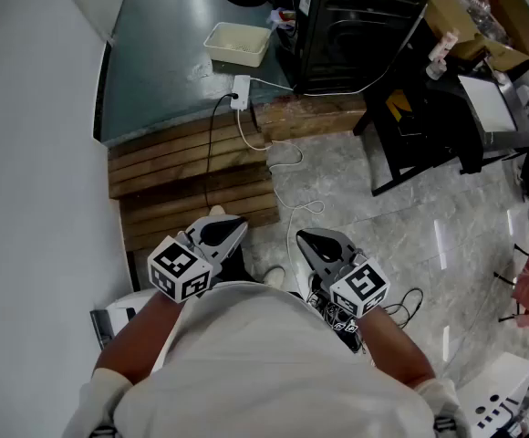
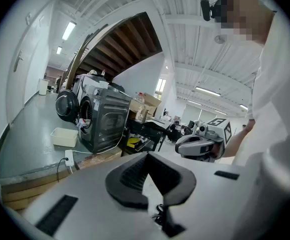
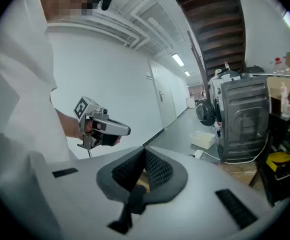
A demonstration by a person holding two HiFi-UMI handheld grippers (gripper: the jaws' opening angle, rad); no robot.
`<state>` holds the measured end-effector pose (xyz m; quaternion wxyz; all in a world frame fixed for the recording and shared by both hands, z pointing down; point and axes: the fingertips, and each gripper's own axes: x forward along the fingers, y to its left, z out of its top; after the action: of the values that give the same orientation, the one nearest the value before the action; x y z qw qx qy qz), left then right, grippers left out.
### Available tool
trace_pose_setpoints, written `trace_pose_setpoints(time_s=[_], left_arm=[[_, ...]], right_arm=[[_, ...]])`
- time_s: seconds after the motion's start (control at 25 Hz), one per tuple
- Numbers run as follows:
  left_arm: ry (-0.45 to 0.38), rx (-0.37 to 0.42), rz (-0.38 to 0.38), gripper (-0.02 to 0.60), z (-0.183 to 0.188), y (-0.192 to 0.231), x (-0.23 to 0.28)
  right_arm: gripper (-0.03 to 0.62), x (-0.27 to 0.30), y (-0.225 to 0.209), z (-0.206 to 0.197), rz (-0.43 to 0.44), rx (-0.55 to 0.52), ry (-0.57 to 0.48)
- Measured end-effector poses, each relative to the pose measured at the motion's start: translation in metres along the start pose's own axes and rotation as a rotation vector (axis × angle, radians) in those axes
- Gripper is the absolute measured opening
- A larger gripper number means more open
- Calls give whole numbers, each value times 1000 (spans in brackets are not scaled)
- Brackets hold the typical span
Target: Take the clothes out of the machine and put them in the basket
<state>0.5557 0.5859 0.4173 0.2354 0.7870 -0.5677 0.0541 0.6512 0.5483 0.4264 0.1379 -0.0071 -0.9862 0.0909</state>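
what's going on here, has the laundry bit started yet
A person stands back from the washing machine, holding the left gripper and the right gripper close to the chest. Both have their jaws together and hold nothing. The machine's door is open, and the pale basket sits on the grey floor beside it, looking empty. Wooden steps lie between the person and the machine, so unloading does not seem to have begun.

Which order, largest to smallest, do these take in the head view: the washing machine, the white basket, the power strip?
1. washing machine
2. white basket
3. power strip
All three stand about equally far away, so the order is safe.
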Motion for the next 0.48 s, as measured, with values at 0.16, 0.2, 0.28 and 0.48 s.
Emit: trace_pose_setpoints(time_s=[0.16,0.2,0.28,0.48], left_arm=[[-4,-4,18,-4,-3,8,-8],[-3,-3,22,-4,-4,10,-9],[-1,-4,31,-5,-5,14,-12],[-11,0,62,-3,-5,26,-21]], right_arm=[[-5,11,1,1,12,-2,4],[-5,14,2,1,17,-5,6],[-5,21,4,1,28,-7,11],[-5,37,12,-1,70,-9,29]])
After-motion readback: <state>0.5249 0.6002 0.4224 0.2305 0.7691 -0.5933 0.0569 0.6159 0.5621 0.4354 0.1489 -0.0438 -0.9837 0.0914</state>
